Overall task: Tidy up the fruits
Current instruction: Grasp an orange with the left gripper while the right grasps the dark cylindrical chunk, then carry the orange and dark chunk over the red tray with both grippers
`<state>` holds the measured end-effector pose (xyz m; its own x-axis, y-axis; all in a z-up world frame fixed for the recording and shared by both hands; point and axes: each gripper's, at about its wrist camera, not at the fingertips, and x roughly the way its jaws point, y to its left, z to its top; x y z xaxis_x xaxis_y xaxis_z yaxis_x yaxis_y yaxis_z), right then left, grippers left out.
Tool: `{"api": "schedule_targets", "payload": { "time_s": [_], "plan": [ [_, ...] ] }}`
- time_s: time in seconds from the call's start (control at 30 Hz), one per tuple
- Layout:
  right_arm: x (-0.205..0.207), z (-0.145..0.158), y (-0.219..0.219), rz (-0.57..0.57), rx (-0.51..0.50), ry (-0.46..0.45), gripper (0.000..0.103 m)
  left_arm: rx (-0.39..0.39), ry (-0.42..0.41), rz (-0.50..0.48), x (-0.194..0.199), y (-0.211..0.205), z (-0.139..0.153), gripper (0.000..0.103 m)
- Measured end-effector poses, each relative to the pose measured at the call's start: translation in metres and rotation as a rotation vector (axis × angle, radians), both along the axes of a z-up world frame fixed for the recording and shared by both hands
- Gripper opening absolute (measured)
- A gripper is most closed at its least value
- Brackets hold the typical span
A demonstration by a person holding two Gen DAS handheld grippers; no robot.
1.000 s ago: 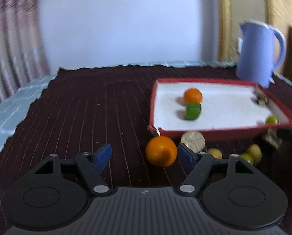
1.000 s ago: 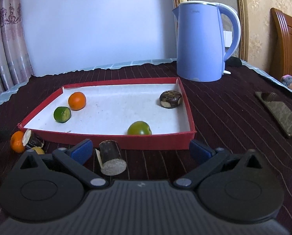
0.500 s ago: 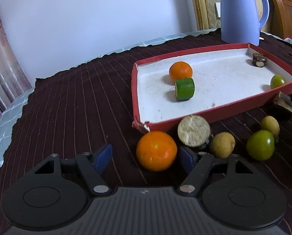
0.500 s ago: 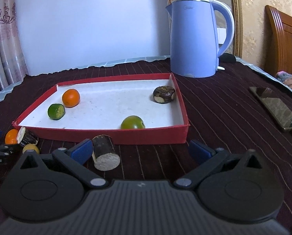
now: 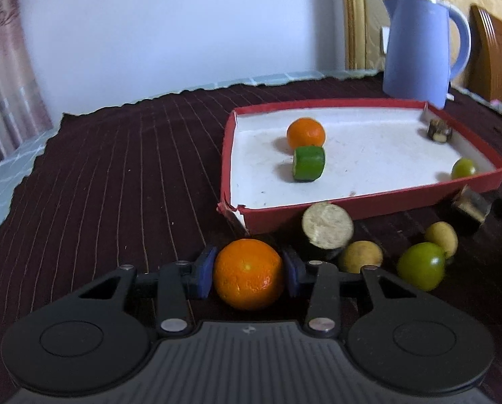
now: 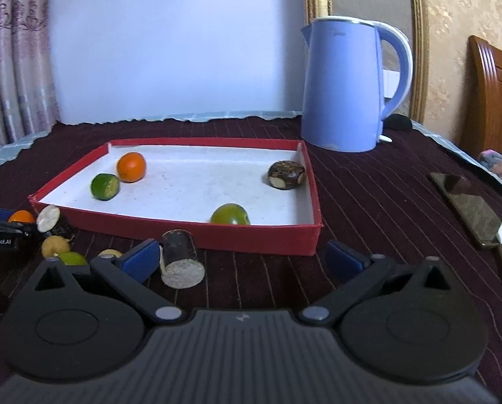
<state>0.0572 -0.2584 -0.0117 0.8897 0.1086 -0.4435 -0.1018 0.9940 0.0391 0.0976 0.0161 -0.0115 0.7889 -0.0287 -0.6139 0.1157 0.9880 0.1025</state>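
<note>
Your left gripper [image 5: 248, 274], jaws just closing, blue pads pressed on the round orange [image 5: 248, 273], red tray [image 5: 369, 202] just ahead, your right gripper [image 6: 242, 261] spread wide, cut stalk piece [image 6: 180, 259] beside its left pad, long axis pointing toward you.

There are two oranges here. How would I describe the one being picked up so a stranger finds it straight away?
Start at the red tray in front of the blue kettle. Just outside its torn near-left corner, on the dark cloth, the orange sits clamped between the blue pads of the left hand-held gripper, which has just been closing. The other orange lies inside the tray, beside a green piece.
</note>
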Motion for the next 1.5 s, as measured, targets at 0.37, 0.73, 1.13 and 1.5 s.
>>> {"api": "schedule_targets", "payload": {
  "time_s": [0.37, 0.73, 1.13, 1.5],
  "plan": [
    [0.004, -0.001, 0.013, 0.073, -0.055, 0.04, 0.093, -0.055, -0.093, 0.053, -0.038, -0.026, 0.008, 0.041],
    [0.029, -0.007, 0.033, 0.148, -0.107, 0.106, 0.055, -0.08, -0.064, 0.084, -0.038, -0.028, -0.005, 0.041],
    [0.014, -0.009, 0.03, 0.157, -0.074, 0.111, 0.03, -0.077, -0.084, 0.066, -0.043, -0.04, 0.0, 0.041],
    [-0.017, 0.023, 0.008, 0.08, -0.003, -0.003, 0.031, -0.051, -0.107, 0.044, -0.031, -0.075, 0.02, 0.041]
  ]
}}
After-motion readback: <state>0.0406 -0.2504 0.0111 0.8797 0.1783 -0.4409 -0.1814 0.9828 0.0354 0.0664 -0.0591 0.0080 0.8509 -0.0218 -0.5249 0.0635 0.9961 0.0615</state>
